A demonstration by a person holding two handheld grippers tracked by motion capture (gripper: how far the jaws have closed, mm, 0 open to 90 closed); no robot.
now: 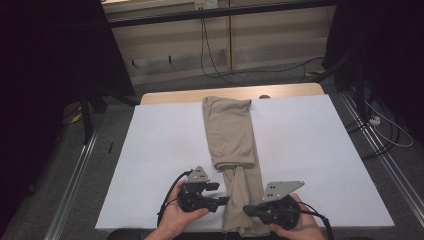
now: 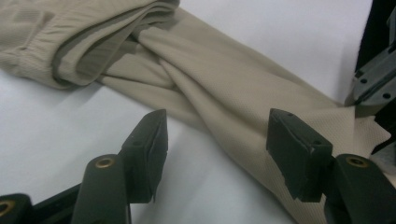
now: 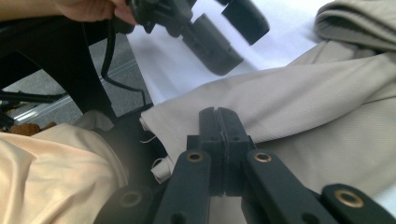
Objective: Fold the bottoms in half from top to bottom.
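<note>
The trousers (image 1: 231,135) run lengthwise away from the person — the hem end is pinched in the closed right gripper (image 3: 218,122), the cloth straddled unpressed by the parted left gripper (image 2: 217,140).

Surroundings of the white work surface

A white board (image 1: 165,150) covers a wooden tabletop (image 1: 170,96), whose far edge shows as a light strip. Grey carpet floor (image 1: 60,175) lies around it, with 2 metal floor rails (image 1: 75,172) running along the left and right sides. Beyond stands a pale wooden cabinet (image 1: 260,37), black cables (image 1: 210,60) hanging before it and trailing over the floor.
</note>
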